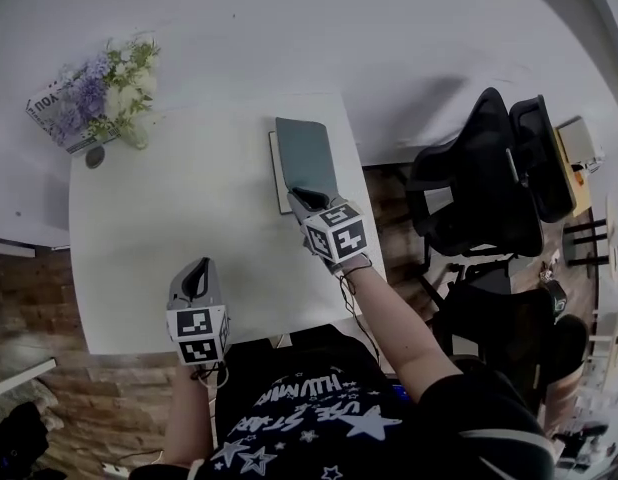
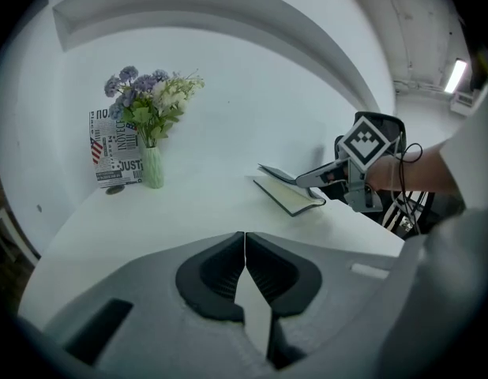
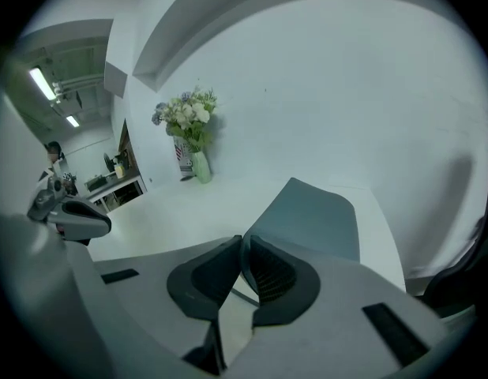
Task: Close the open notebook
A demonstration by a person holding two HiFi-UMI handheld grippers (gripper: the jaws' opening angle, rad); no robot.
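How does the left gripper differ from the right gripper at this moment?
The left gripper holds nothing; the right gripper pinches the notebook cover. The left gripper hangs over the table near its front edge; the right gripper is farther back, at that cover. Both have their jaws closed.

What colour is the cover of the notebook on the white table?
The notebook cover is plain dark grey-green, without pattern; the right gripper view shows it best.
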